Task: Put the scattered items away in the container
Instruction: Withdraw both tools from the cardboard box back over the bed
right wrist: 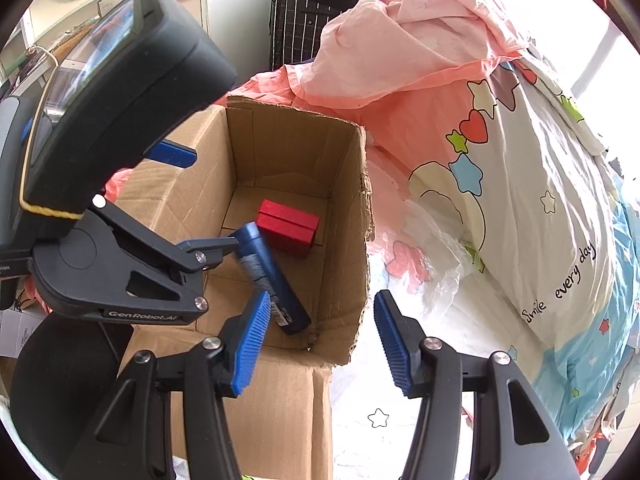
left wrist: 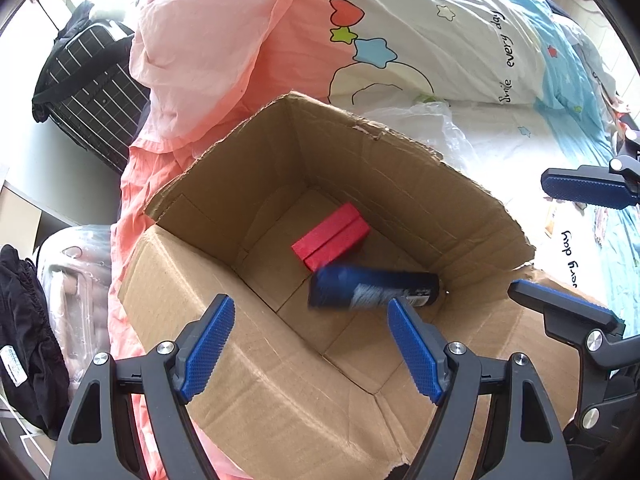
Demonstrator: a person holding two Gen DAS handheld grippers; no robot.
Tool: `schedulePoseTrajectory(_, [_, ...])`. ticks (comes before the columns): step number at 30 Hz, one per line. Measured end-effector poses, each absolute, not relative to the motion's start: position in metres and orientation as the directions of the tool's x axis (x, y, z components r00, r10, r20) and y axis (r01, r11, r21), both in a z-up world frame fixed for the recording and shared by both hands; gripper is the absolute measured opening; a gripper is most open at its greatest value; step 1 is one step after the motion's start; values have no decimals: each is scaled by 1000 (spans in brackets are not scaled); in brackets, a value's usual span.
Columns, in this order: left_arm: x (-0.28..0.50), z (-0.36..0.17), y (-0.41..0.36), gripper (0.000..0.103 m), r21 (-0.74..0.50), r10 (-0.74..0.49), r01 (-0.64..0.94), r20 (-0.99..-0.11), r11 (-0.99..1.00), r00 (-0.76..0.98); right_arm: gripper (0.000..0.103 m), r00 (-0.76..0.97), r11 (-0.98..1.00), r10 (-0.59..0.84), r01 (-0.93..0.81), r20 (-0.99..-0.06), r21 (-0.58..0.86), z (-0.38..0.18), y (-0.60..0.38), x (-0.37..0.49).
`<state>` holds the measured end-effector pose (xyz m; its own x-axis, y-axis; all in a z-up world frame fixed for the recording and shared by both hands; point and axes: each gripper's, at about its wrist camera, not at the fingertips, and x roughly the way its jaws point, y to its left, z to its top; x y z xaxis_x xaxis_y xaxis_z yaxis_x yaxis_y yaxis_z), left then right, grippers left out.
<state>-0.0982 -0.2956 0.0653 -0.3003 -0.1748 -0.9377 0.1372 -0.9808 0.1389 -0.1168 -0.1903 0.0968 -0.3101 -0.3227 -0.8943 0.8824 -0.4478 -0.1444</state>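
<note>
Between the jaws of the left gripper there is nothing; they stand wide apart, pointing steeply down into the open brown corrugated cardboard box. Just beyond their tips, on the box floor, lies the dark blue cylindrical spray can on its side, a little blurred, so I judge it is just dropped and perhaps rolling. The jaws of the right gripper are apart with nothing between them, above the near corner of the box; the can is just beyond the left pad. Further from both jaws, near the far wall, rests the small red rectangular box with a groove along it, matte and hard-edged. Both task things are therefore inside the container already. The cardboard is stiff, with torn, ragged rims. Around it, outside the jaws' reach, the bed carries soft crumpled pink fabric, a white quilt with printed stars and a thin crinkled clear plastic bag.
</note>
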Motion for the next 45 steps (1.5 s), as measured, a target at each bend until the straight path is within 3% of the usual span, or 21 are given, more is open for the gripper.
schedulePoseTrajectory(28, [-69, 121, -258, 82, 201, -226, 106, -900, -974, -374, 51, -368, -502, -333, 849, -868, -167, 120, -152, -100])
schedulePoseTrajectory(45, [-69, 126, -173, 82, 201, -177, -16, -898, -980, -404, 54, -423, -619, -274, 765, -864, -178, 127, -56, -97])
